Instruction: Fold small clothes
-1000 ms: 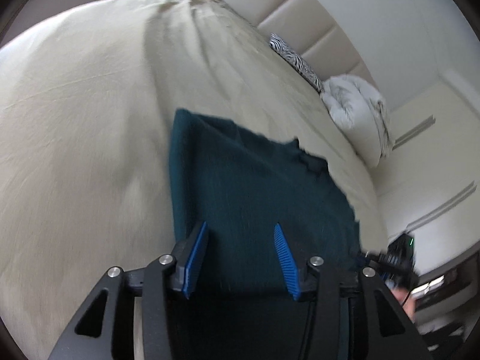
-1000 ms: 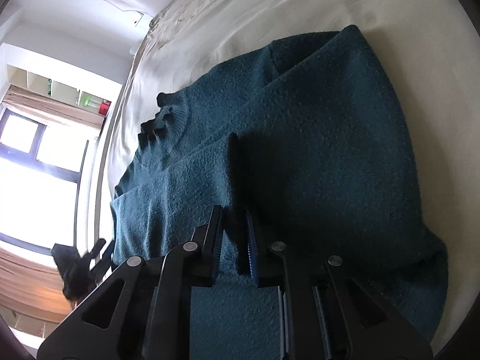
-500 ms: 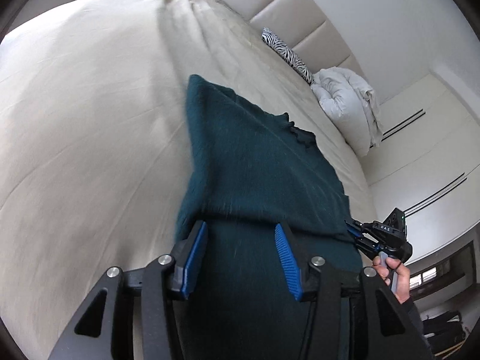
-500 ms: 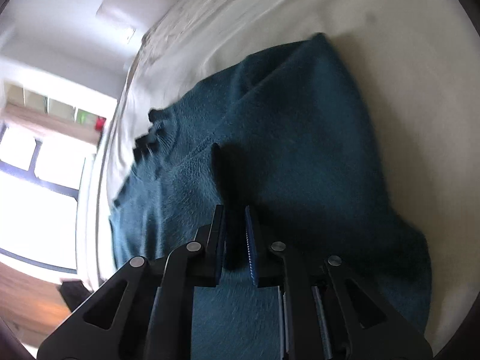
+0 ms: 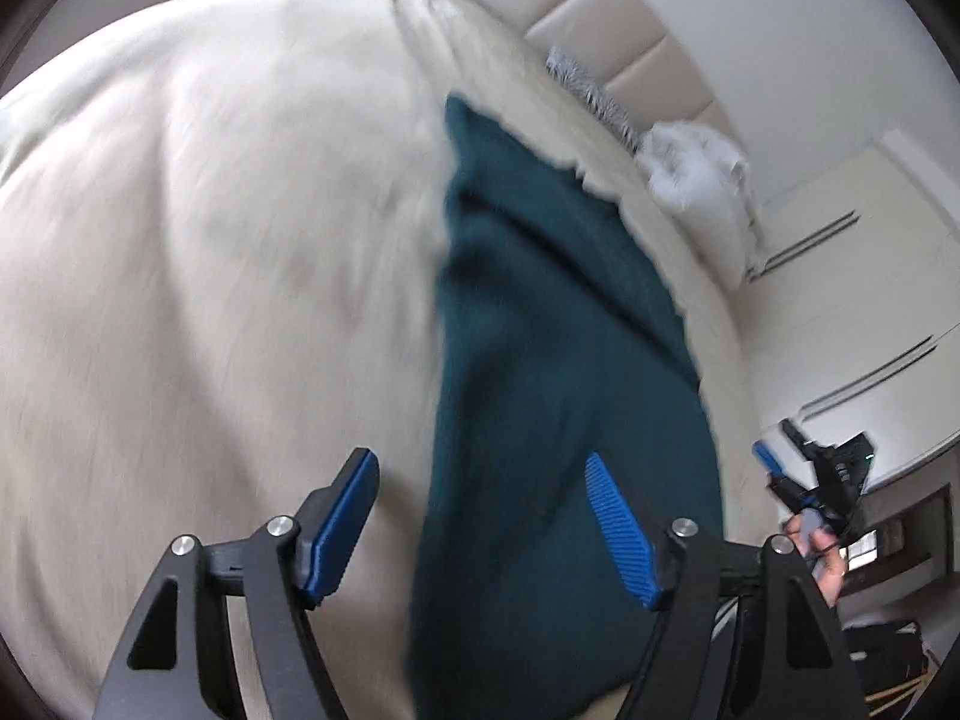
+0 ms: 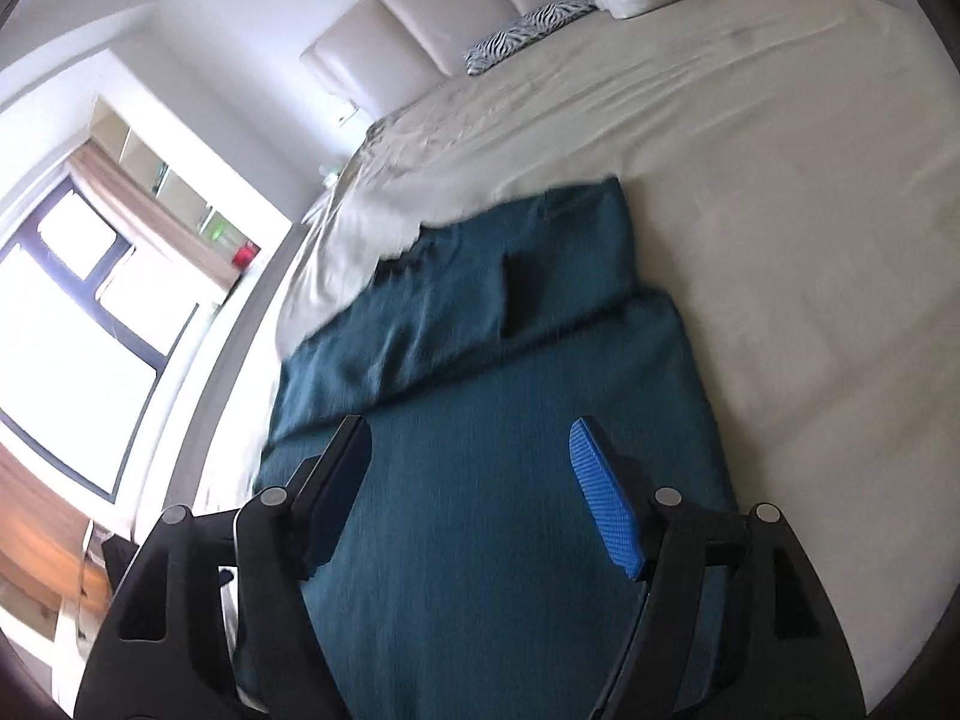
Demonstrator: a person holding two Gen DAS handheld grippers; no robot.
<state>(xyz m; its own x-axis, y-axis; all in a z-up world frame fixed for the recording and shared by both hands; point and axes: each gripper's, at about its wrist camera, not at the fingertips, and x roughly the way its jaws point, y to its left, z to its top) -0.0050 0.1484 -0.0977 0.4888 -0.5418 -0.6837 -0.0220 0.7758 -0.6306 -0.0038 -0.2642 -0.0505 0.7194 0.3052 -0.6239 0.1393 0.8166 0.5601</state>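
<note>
Cream bed sheet (image 6: 780,192): spread wide, creased toward padded headboard (image 6: 420,18). Teal knit sweater (image 6: 492,480): flat on sheet, partly folded, upper part doubled over. Left gripper (image 5: 483,516): angled down over sweater's near edge, jaws just opened wide, nothing pinched. Right gripper (image 6: 468,480): tilted down above sweater, jaws just opened, empty; also visible in left view (image 5: 774,465), hand (image 5: 822,552) behind.

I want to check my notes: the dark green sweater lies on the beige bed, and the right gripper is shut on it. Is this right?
Not quite. The sweater does lie on the bed, but the right gripper is open: its jaws have just been opening and stand wide above the cloth without pinching it, as the right wrist view shows.
</note>
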